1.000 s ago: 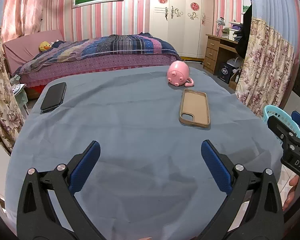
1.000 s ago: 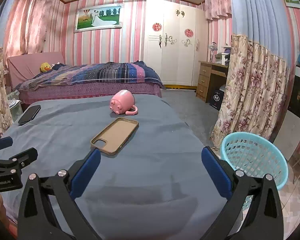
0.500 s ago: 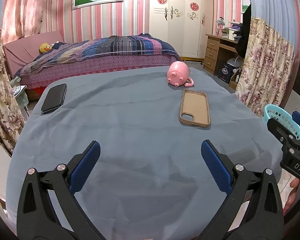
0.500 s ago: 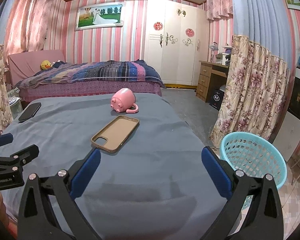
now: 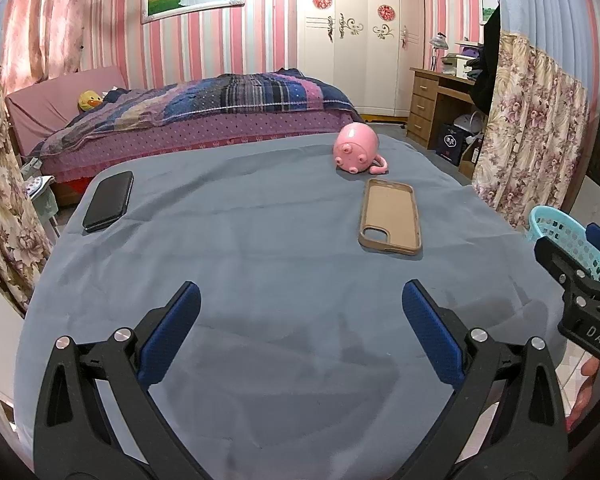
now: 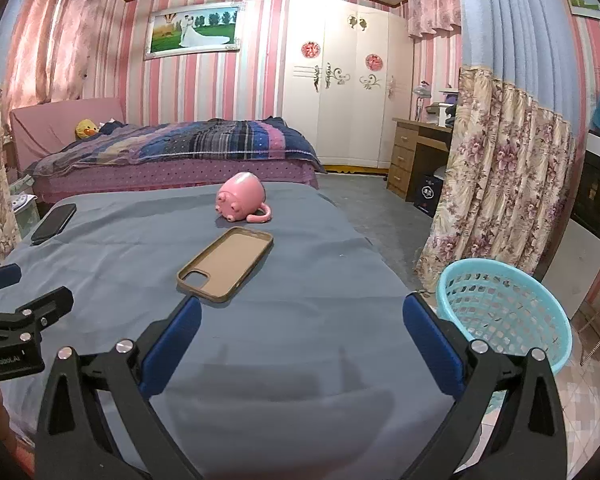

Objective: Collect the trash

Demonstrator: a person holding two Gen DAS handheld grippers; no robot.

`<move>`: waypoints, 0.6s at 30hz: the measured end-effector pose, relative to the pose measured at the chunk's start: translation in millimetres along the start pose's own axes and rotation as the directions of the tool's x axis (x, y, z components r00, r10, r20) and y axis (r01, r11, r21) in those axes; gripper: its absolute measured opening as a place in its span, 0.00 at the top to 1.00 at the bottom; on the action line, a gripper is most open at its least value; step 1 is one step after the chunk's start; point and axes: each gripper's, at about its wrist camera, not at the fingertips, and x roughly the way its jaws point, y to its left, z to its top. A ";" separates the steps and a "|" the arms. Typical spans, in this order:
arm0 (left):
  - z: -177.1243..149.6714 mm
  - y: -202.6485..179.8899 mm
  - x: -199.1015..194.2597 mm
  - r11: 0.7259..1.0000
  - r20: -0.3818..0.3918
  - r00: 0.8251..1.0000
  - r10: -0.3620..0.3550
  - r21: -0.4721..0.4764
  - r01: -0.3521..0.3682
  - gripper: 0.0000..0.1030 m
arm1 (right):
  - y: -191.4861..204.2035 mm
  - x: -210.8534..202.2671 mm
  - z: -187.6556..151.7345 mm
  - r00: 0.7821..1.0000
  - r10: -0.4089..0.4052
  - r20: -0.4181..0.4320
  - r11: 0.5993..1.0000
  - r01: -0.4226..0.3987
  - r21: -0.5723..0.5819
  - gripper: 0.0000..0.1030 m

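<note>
Trash is hard to pick out: on the blue-covered counter lie only a phone case, a pink mug and a phone. With both the left gripper and right gripper spread empty, check first; the basket waits on your right.

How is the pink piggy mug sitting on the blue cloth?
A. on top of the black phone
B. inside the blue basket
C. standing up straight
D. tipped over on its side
D. The pink pig mug lies tipped on its side on the blue-grey tablecloth, its curly handle resting against the cloth, just behind the tan phone case; it is well apart from the turquoise basket and the black phone.
</note>
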 end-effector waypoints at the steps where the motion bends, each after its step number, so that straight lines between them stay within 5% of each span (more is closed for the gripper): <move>1: 0.1 -0.4 0.5 1.000 0.000 1.000 0.001 0.001 -0.001 0.05 | -0.8 0.2 -0.1 1.000 -0.001 0.001 1.000 0.001 0.001 0.04; 18: 0.6 -9.5 1.7 0.999 0.024 1.000 -0.001 0.039 0.000 0.05 | -6.2 -2.0 -0.1 0.999 -0.032 0.006 0.999 0.032 0.021 0.04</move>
